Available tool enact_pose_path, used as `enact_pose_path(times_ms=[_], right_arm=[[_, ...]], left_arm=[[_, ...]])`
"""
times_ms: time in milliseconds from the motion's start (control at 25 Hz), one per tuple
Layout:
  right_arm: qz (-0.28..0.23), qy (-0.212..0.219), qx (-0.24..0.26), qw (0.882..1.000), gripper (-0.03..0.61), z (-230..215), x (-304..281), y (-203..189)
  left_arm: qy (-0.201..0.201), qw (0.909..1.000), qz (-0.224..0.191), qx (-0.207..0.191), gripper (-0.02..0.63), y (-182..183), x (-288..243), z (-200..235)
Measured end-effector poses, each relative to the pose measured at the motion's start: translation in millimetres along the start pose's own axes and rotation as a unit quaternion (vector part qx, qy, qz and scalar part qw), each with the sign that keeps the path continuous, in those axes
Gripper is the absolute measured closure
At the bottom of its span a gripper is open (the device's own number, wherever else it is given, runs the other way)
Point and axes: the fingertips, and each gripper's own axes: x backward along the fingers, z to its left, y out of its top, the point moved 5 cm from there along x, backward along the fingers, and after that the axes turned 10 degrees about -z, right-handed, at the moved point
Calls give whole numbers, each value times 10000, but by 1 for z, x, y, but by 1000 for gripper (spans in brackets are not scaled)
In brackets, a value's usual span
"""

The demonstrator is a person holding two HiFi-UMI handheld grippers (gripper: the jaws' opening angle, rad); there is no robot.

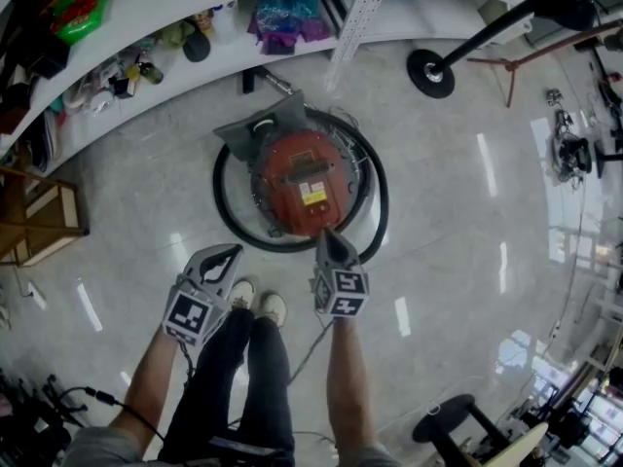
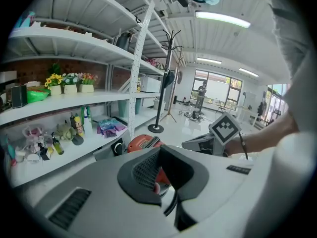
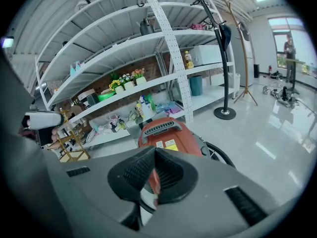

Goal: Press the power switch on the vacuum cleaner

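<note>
A round red vacuum cleaner [image 1: 302, 175] sits on the glossy floor with its black hose [image 1: 226, 212] coiled round it and a grey floor head at its far side. I cannot make out its power switch. My right gripper [image 1: 327, 237] is shut, and its tip hangs over the vacuum's near edge. In the right gripper view the red body [image 3: 167, 134] fills the space just past the shut jaws [image 3: 151, 188]. My left gripper [image 1: 224, 256] is also shut with nothing in it, and stays left of the hose. The left gripper view shows the vacuum [image 2: 142, 143] beyond it.
White shelves [image 1: 175, 8] full of small items curve along the far wall. A coat stand's round base [image 1: 430, 73] stands at the back right. A wooden rack [image 1: 44, 224] is at the left and a black stool [image 1: 450, 418] at the near right. The person's shoes [image 1: 257, 305] are close below the hose.
</note>
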Motion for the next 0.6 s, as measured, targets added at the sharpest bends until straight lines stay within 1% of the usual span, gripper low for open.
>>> enact_pose_path(times_ms=[200,400,600], right_arm=[[-169,44,-40,9998,566,15,22,20],[-355,108,54,9993,566,32,48,43],[-438,101,75,9990,566,45,71,61]], left_arm=[[-32,10000,-58,-31,606,12,3,-6],[6,9999,-118,-40,606,27,13,-7],[53,9999,-131,11,606,43,27,-7]])
